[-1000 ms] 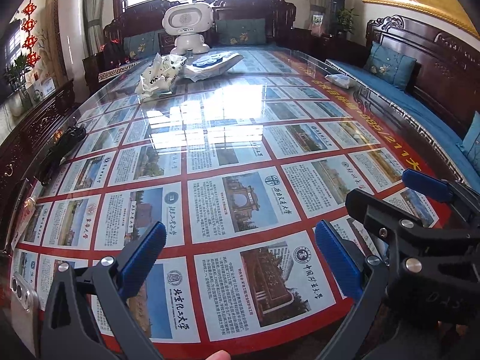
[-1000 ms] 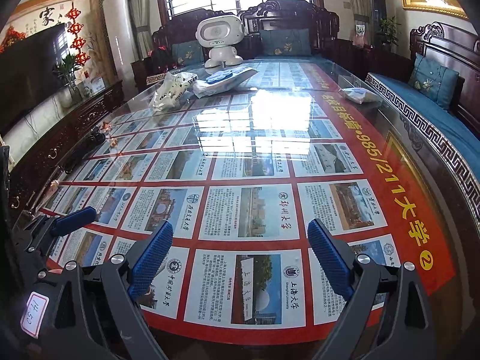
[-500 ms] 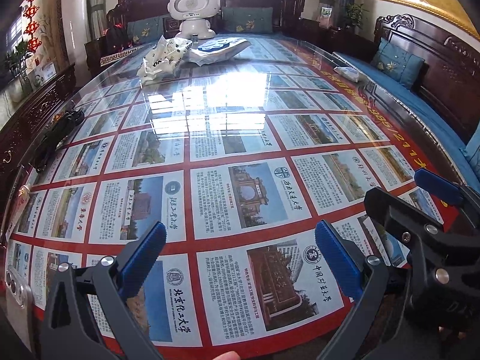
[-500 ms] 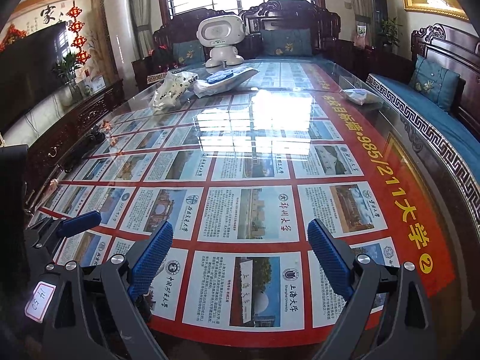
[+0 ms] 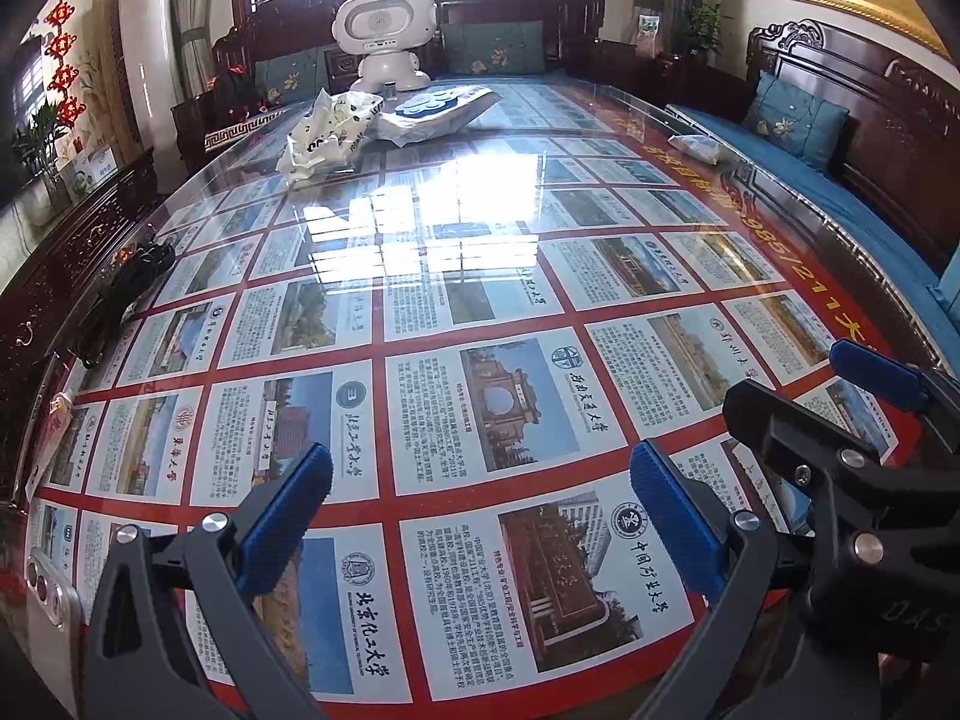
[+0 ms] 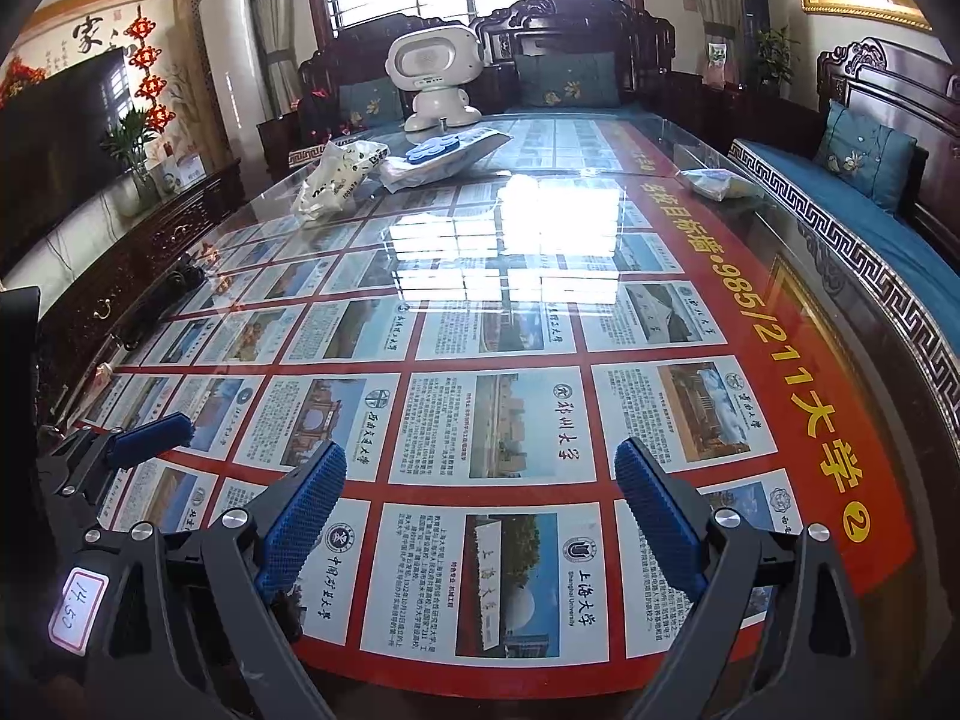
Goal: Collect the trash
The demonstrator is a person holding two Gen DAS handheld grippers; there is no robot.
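A crumpled white bag with black print [image 5: 327, 132] [image 6: 339, 180] lies at the far end of the long glass-topped table [image 5: 480, 312]. Beside it lies a flat white and blue plastic package [image 5: 438, 111] [image 6: 444, 159]. A small clear wrapper [image 5: 699, 147] [image 6: 717, 183] lies at the far right edge. My left gripper [image 5: 480, 516] is open and empty over the near end. My right gripper [image 6: 480, 510] is open and empty beside it, and shows at the right of the left wrist view [image 5: 852, 414]. The left gripper shows at the left of the right wrist view [image 6: 129, 441].
A white toy robot [image 5: 387, 36] [image 6: 435, 78] stands at the table's far end. A black object [image 5: 120, 294] lies at the left edge. Dark wooden benches with blue cushions [image 5: 840, 180] run along the right and far sides. A dark sideboard [image 6: 120, 264] stands to the left.
Both grippers have moved a little forward over the table toward the far end. Both stay open and empty.
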